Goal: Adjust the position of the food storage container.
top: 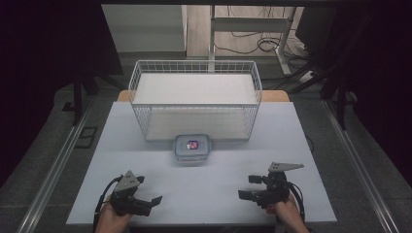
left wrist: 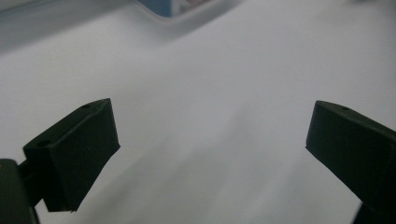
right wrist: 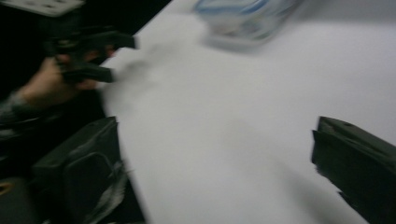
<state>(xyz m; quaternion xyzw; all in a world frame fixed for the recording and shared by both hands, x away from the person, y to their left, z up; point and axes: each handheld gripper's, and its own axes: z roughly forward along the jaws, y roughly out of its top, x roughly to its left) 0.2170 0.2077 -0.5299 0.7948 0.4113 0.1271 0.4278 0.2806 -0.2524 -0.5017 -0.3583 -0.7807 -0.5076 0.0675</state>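
At table centre, lidded container [top: 192, 147] well ahead of left hand-held gripper [top: 148, 203] and right hand-held gripper [top: 248, 187]; both released, empty.

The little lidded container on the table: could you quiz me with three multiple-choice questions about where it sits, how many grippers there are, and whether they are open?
1. Where does the clear lidded container sit?
A. inside the wire basket
B. on the table just in front of the wire basket
C. between one gripper's jaws

2. How many grippers are there?
A. one
B. two
C. three

3. How do the jaws stand?
A. both open, empty
B. both shut
C. one holding the container

B: it rests on the white table before the basket.
B: left gripper, right gripper.
A: wide gaps over bare table in both gripper views.
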